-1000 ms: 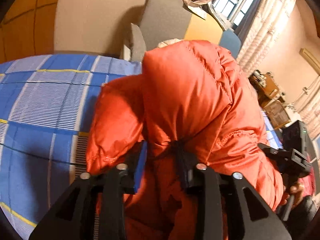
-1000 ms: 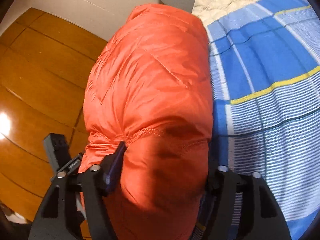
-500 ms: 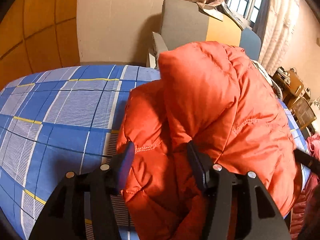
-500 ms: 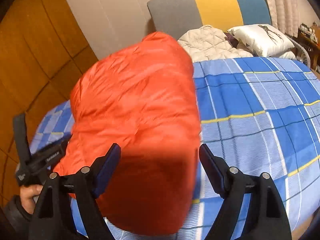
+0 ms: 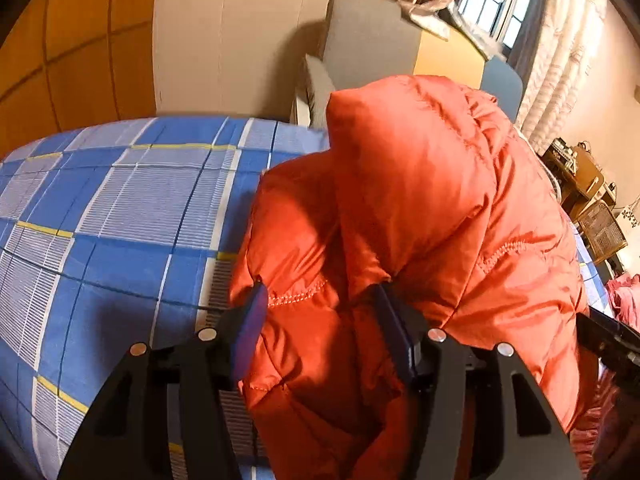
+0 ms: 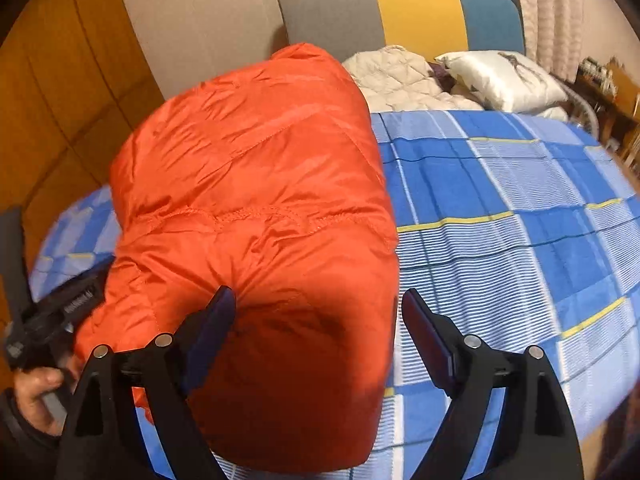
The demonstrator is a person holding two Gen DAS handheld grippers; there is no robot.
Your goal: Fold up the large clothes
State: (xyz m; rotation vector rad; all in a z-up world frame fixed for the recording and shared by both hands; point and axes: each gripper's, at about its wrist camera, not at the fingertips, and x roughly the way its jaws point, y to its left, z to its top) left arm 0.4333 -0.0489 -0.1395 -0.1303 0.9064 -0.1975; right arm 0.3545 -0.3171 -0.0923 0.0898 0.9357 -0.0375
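Observation:
A puffy orange down jacket [image 5: 420,200] lies bundled in a thick fold on the blue checked bedsheet [image 5: 120,208]. My left gripper [image 5: 320,324] is open, its jaws astride a bulge of the jacket's near edge without pinching it. In the right wrist view the jacket [image 6: 248,168] fills the middle. My right gripper [image 6: 316,320] stands open over its near end and its jaws are opening; the right pad is clear of the fabric and the left pad sits at its side. The left gripper's body [image 6: 60,308], held by a hand [image 6: 32,392], shows at the left edge.
A grey, yellow and blue headboard [image 6: 400,12] stands behind the bed. A cream quilted garment [image 6: 396,76] and a white pillow [image 6: 500,76] lie at the head. The sheet [image 6: 500,184] stretches bare to the right. Wooden panelling is on the left, shelves [image 5: 588,184] on the right.
My left jaws let go of the pinched fold and spread apart. My right gripper rose and tipped up, its jaws widening off the jacket, which now rests on the bed.

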